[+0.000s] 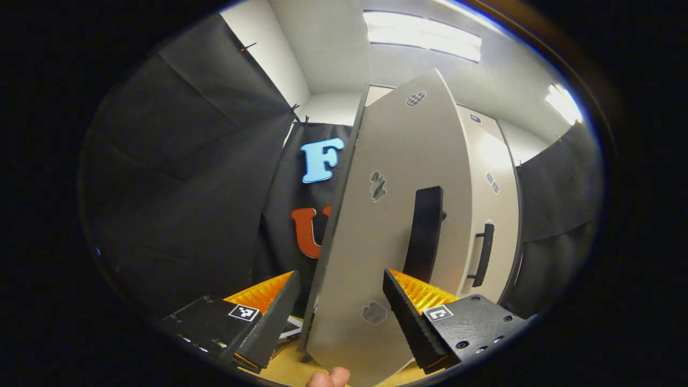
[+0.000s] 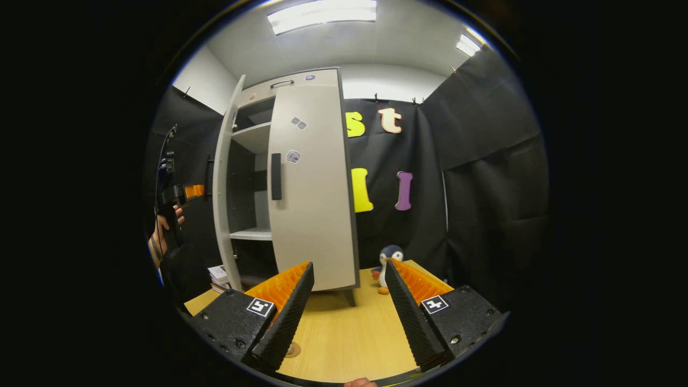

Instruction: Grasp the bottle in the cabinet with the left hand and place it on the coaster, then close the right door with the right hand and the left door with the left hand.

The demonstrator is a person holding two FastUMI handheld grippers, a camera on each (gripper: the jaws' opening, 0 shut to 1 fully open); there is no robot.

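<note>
Final step in hand: right door [image 2: 312, 183] shut flush on cabinet [image 2: 290, 83]; left door [image 1: 392, 215] ajar, standing tall, long axis vertical, outer face toward left gripper [image 1: 336, 312]. Jaws wide, straddling door's free edge, gripping nothing. Right gripper [image 2: 349, 306] wide, empty, above table [image 2: 344, 333]. Next: push door to closure, judged. Bottle not located.

So the cabinet [image 2: 290, 183] sits on the table [image 2: 344, 333], toward its back-left in the right gripper view. A penguin toy [image 2: 388, 264] stands just right of it, and some books [image 2: 219, 275] are stacked at its left foot.
</note>
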